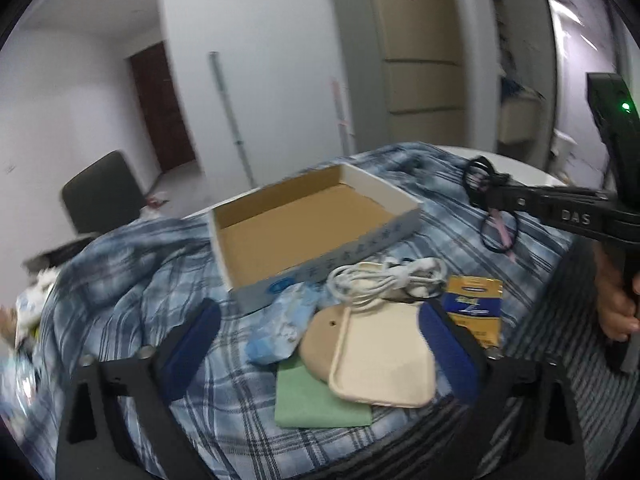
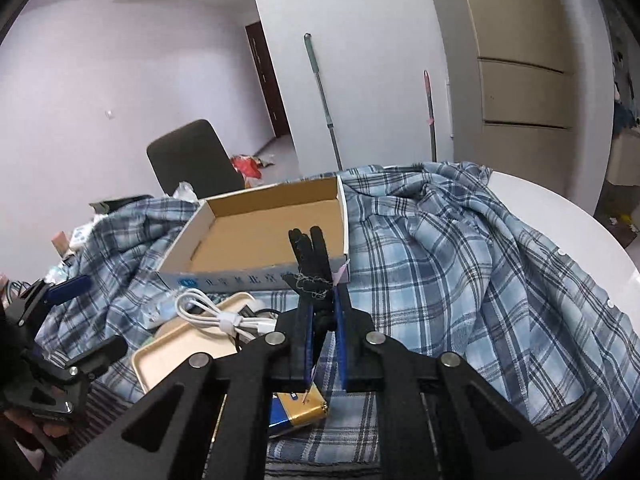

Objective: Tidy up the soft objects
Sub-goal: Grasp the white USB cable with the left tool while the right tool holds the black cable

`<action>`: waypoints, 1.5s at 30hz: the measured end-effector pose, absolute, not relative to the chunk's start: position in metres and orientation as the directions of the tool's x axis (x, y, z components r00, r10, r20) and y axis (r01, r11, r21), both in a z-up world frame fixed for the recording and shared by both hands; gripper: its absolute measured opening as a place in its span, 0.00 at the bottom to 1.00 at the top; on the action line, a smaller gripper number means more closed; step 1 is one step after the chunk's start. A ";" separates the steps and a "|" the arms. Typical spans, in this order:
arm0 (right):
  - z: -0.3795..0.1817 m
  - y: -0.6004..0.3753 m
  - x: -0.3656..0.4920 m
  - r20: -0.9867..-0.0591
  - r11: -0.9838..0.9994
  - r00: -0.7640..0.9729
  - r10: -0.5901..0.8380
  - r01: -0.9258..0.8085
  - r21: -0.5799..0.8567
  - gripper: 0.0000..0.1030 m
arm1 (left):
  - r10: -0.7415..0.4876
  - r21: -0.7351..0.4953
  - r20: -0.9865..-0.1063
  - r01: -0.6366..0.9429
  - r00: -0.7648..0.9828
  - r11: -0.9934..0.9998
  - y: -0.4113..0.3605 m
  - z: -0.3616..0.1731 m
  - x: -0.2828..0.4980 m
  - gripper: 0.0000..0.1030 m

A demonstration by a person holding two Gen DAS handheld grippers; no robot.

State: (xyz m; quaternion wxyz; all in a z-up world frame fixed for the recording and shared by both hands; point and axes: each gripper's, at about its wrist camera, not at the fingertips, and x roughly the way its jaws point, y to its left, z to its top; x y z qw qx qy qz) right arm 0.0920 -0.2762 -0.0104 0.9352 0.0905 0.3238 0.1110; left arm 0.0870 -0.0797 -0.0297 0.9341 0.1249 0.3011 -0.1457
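Right gripper (image 2: 323, 312) clamped on black glove (image 2: 310, 258)

Pretty bare room, honestly. Plain white walls (image 2: 120, 92) all around, kinda purple-tinted in the right wrist view. There's a dark brown door (image 2: 267, 88) at about 11 o'clock down a short hallway, and a white pillar wall (image 2: 360, 60) dead center at 12. Two mop or broom poles lean on it, a green-grey pole (image 2: 320, 96) and a pinkish pole (image 2: 430, 116). At 1 o'clock stands a tall beige cabinet (image 2: 520, 64) with drawer fronts. A dark chair back (image 2: 192, 160) sits at 10 o'clock, red litter (image 2: 246, 166) on the pale floor behind it. The white round tabletop (image 2: 560, 216) peeks out at 3 o'clock. Light is soft and even.
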 end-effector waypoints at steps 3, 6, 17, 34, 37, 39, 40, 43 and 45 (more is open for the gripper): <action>-0.006 -0.278 0.085 -0.566 0.959 0.781 0.263 -0.147 0.244 0.09 | -0.238 0.155 -0.630 0.419 0.740 0.895 -0.091 -0.018 0.097 0.91; -0.004 -0.278 0.084 -0.568 0.969 0.791 0.228 -0.126 0.213 0.09 | -0.292 0.119 -0.670 0.487 0.682 0.866 -0.105 -0.012 0.113 0.87; -0.005 -0.281 0.084 -0.569 0.962 0.784 0.249 -0.135 0.235 0.09 | -0.310 0.110 -0.753 0.575 0.580 0.810 -0.144 -0.049 0.148 0.52; -0.012 -0.280 0.089 -0.601 0.958 0.753 0.268 -0.143 0.248 0.09 | -0.272 0.119 -0.851 0.671 0.448 0.732 -0.161 -0.071 0.174 0.36; -0.012 -0.280 0.090 -0.602 0.958 0.752 0.268 -0.144 0.247 0.09 | -0.267 0.106 -0.863 0.669 0.430 0.735 -0.158 -0.075 0.176 0.36; -0.012 -0.280 0.090 -0.602 0.958 0.752 0.267 -0.141 0.248 0.09 | -0.256 0.119 -0.868 0.679 0.426 0.724 -0.159 -0.078 0.175 0.36; -0.013 -0.280 0.090 -0.603 0.958 0.751 0.268 -0.141 0.249 0.09 | -0.252 0.123 -0.871 0.684 0.421 0.719 -0.161 -0.079 0.173 0.36; -0.014 -0.280 0.091 -0.608 0.958 0.747 0.268 -0.141 0.249 0.09 | -0.238 0.135 -0.879 0.695 0.413 0.706 -0.163 -0.084 0.170 0.26; -0.015 -0.280 0.092 -0.610 0.958 0.746 0.268 -0.141 0.248 0.09 | -0.236 0.144 -0.877 0.699 0.417 0.701 -0.164 -0.084 0.166 0.22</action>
